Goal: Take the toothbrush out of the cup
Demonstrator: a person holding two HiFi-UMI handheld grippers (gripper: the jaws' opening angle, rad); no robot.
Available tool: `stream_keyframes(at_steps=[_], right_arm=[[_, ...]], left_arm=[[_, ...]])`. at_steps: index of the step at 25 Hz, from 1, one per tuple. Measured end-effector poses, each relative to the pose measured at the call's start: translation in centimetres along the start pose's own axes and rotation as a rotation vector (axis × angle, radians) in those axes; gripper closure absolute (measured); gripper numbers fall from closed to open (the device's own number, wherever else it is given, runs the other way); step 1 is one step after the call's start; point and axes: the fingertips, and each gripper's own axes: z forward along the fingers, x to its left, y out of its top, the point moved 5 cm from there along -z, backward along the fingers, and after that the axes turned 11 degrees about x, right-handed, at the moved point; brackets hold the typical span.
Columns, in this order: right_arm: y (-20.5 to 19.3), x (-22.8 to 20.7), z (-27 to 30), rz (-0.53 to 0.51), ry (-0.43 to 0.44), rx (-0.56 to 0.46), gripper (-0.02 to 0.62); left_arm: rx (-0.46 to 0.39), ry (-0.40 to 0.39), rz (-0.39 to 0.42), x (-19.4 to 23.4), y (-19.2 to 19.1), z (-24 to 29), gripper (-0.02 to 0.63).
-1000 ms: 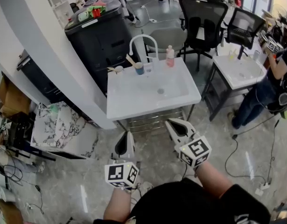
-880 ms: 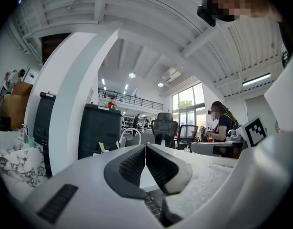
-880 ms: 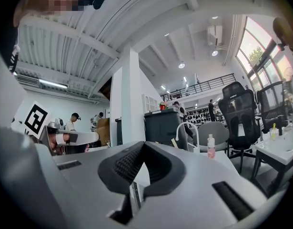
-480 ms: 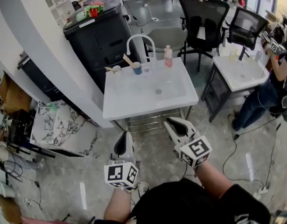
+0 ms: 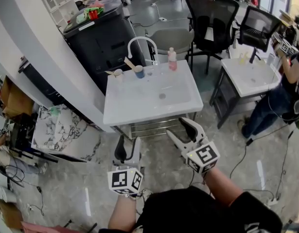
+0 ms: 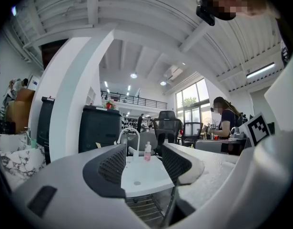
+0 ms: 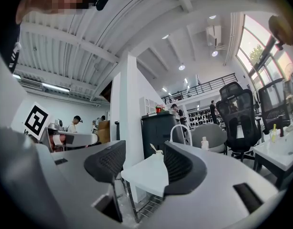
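Fingers [image 6: 113, 163] of the left gripper [image 5: 129, 147] spreading apart, released, gripping nothing, with only air and the far-off worktop [image 5: 149, 103] framed in the gap. Same on the right gripper [image 5: 184, 135]: fingers [image 7: 184, 165] widening, loose, nothing between them. Both low in the head view, aimed up-frame at the white sink worktop and well short of its near edge. On the left marker cube [image 5: 126, 181] and the right marker cube [image 5: 202, 158], square black-and-white code patterns, no letters.

Toothbrush [image 5: 129, 63] leaning to the upper left in the blue cup [image 5: 139, 73], at the back left of the worktop, upper centre of the head view, well apart from both grippers. Just right of the cup, a small clear glass [image 5: 149, 72]. Further right, a pink bottle [image 5: 172, 60], label too small to read. Left of the cup, a pale smaller cup [image 5: 117, 73]. Behind them, an arched white faucet [image 5: 139, 41] curving over the basin.

Near edge of the worktop facing the grippers, a wire rack [image 5: 156, 126] beneath it, open tiled floor [image 5: 159, 154] in between. Close behind at upper left, a black cabinet [image 5: 103, 40]. At upper right, a grey chair [image 5: 172, 39] and a black office chair [image 5: 212, 16]. At far right, a second sink stand [image 5: 249, 76] with a person [image 5: 280, 89] beside it. At lower left, a marble slab [image 5: 66, 132].
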Motion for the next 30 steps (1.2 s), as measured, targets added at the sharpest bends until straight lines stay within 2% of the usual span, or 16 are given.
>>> stream_keyframes(at_steps=[19, 25, 30], right_arm=[[-0.7, -3.7, -0.4, 0.044, -0.019, -0.025, 0.345], [-1.3, -3.8, 1.2, 0.036, -0.026, -0.029, 0.345], [-1.7, -3.6, 4.4, 0.015, -0.035, -0.027, 0.345]], left_arm=[[0.017, 0.020, 0.039, -1.0, 0.5, 2.8, 0.385], [-0.006, 0.010, 0.046, 0.5, 0.3, 3.9, 0.385], [-0.021, 0.005, 0.021, 3.5, -0.2, 5.3, 0.385]])
